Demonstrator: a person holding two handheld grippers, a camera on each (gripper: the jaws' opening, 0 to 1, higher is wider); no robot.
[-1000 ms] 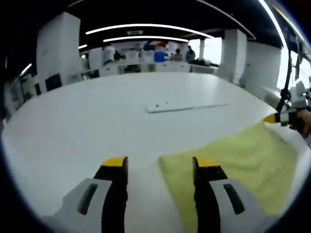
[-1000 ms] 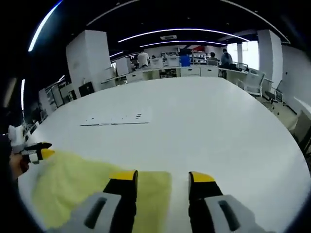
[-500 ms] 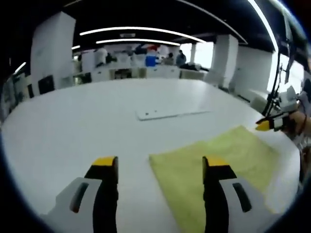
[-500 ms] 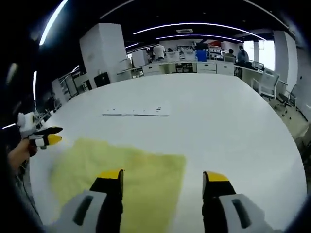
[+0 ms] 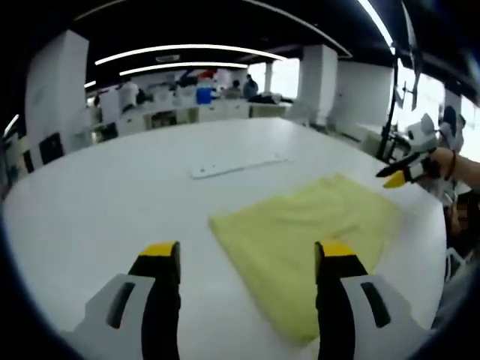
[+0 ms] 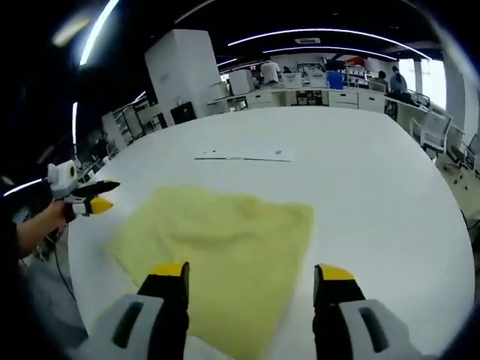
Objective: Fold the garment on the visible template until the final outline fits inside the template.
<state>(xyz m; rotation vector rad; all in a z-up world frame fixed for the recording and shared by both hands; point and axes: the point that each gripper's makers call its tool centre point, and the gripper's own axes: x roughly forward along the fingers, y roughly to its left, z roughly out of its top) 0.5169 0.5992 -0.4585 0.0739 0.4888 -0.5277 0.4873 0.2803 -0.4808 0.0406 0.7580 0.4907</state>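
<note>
- Yellow folded cloth garment (image 5: 311,247) (image 6: 221,251): lying flat on large white table (image 5: 105,202) (image 6: 375,187).
- Left gripper (image 5: 246,255): jaws spread, empty, above garment's near edge.
- Right gripper (image 6: 253,276): jaws spread, empty, over garment.
- Flat white template strip (image 5: 236,165) (image 6: 244,156): beyond garment, apart.

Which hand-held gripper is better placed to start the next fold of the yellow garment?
Probably the right hand-held gripper: its open jaws straddle the yellow garment. The left hand-held gripper has one jaw over bare table.

Garment (image 5: 307,232): soft matt yellow cloth. Table (image 5: 112,195): smooth white, slight sheen.
</note>
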